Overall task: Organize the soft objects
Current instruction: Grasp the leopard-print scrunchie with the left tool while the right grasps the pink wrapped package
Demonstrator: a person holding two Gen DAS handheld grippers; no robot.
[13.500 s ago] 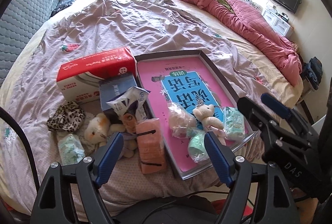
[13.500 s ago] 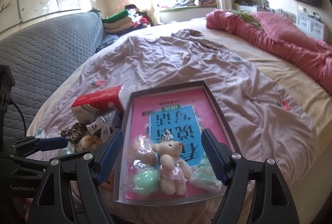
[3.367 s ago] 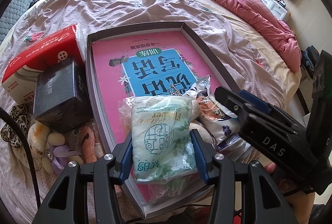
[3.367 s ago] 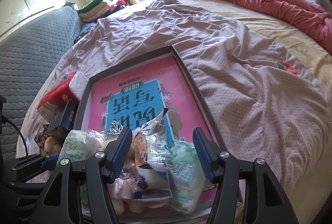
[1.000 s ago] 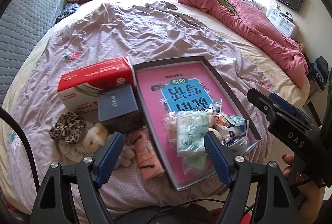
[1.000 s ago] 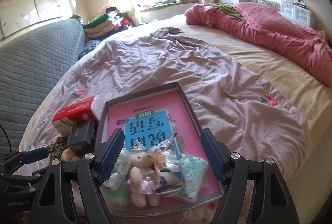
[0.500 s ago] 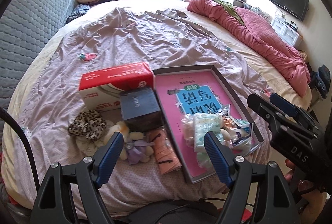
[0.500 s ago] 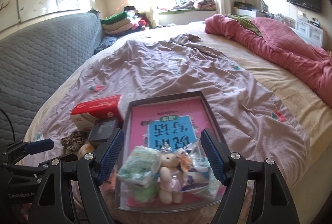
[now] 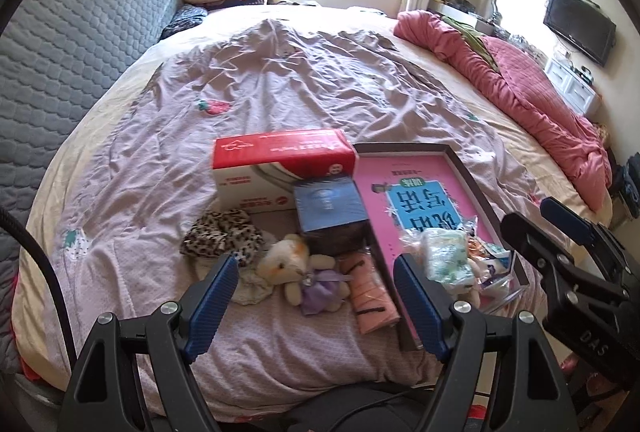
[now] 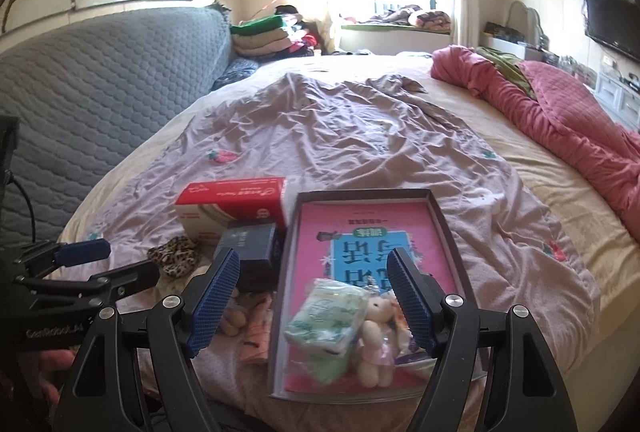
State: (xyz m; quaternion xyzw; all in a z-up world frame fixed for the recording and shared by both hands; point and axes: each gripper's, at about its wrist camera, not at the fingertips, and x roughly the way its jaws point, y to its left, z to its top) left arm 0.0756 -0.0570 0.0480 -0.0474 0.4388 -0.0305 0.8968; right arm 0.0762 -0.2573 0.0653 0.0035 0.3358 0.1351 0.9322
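A dark-rimmed pink tray [image 9: 456, 161] [image 10: 440, 220] lies on the bed near its front edge. At its near end sit a green tissue pack [image 9: 444, 258] [image 10: 326, 316], a small bear in a pink dress [image 10: 374, 336] and crinkled packets [image 9: 488, 260]. Left of the tray lie a cream plush bear [image 9: 286, 264], a purple plush [image 9: 322, 290], a peach pouch [image 9: 370, 296] and a leopard scrunchie [image 9: 222, 232] [image 10: 174, 256]. My left gripper [image 9: 314, 306] hangs open above the plush bear, holding nothing. Over the tray's near end, my right gripper [image 10: 312, 298] is also open and empty.
A red-and-white tissue box [image 9: 280, 167] [image 10: 234, 209] and a dark blue box [image 9: 330, 209] [image 10: 250, 250] stand left of the tray. A pink quilt [image 9: 520, 83] is bunched along the bed's right side. A grey padded headboard [image 9: 60, 71] is on the left.
Both grippers have drawn back and up from the tray, so the objects look smaller and lower. The left view has swung leftward, over the plush toys. Nothing was gripped or released.
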